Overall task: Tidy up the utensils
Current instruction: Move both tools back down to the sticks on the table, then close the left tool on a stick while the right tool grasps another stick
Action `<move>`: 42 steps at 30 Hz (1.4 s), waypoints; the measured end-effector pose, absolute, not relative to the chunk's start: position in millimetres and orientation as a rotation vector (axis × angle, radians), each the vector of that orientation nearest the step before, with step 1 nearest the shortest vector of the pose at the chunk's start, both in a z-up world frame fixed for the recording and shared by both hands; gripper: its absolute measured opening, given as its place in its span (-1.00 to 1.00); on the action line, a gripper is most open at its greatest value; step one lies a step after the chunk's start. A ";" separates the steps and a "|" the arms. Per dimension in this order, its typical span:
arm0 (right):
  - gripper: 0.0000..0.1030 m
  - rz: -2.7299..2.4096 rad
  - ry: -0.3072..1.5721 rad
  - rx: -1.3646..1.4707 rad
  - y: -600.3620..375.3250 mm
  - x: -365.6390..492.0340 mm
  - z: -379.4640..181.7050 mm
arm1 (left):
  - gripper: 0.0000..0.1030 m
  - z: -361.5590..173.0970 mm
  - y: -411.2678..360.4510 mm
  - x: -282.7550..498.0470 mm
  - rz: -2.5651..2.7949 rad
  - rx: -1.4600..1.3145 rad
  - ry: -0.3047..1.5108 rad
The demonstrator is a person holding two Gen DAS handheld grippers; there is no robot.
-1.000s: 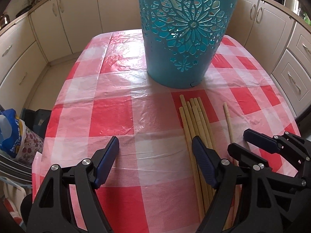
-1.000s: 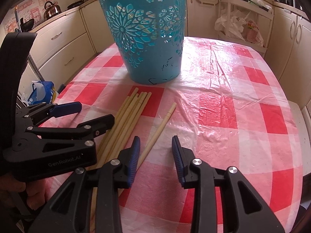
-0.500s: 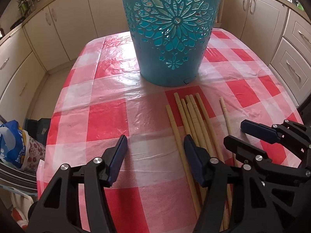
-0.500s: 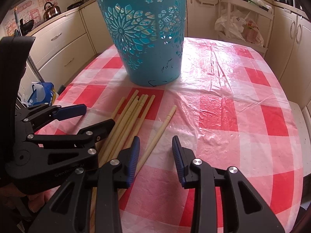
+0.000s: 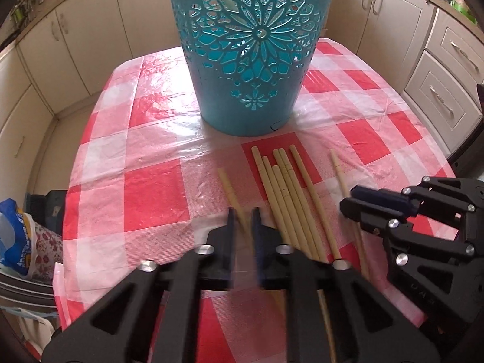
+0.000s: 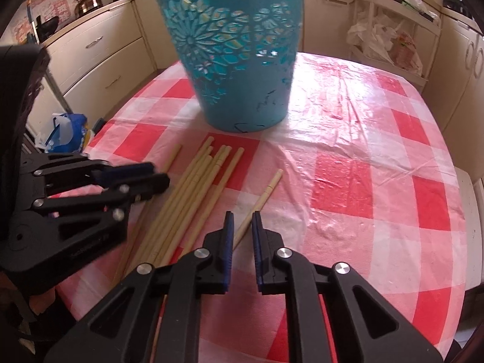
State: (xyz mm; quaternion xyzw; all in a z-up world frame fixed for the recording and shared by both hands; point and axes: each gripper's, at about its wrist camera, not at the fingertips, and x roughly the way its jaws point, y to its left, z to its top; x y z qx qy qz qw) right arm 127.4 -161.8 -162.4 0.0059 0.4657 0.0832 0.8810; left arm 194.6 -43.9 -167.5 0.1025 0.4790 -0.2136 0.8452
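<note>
On the near half of the checked tablecloth (image 5: 157, 190), left gripper (image 5: 243, 224) has its jaws nearly clenched around the leftmost stray chopstick (image 5: 229, 189); right gripper (image 6: 241, 230) likewise straddles the rightmost single chopstick (image 6: 262, 195). Contact unclear in both (motion blur), so can't tell if either is truly grasped. Main chopstick bundle (image 5: 286, 190) lies between them, tips toward the far teal basket (image 5: 251, 51), likely the drop target – outliers get taken first

Both grippers have narrowed: the left gripper (image 5: 243, 220) around the stray chopstick (image 5: 230, 192), the right gripper (image 6: 241, 227) around another chopstick (image 6: 260, 201), nearer the teal basket (image 5: 251, 51).
</note>
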 end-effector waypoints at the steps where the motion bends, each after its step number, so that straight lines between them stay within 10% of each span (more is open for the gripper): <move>1: -0.82 0.181 0.972 0.002 -160.3 126.9 -162.1 | -0.90 -167.4 -41.2 195.3 -0.462 0.194 1.020; 21: -0.77 0.202 1.061 -0.134 -148.6 134.9 -160.3 | -0.71 -167.1 -45.0 198.9 -0.510 0.252 1.075; 27: -0.88 0.188 1.018 -0.093 -150.6 128.6 -162.2 | -0.91 -167.4 -46.9 194.2 -0.480 0.263 1.034; 42: -0.88 0.140 0.722 0.290 -191.5 105.9 -145.1 | -0.91 -82.3 -10.2 173.0 -0.454 0.113 0.705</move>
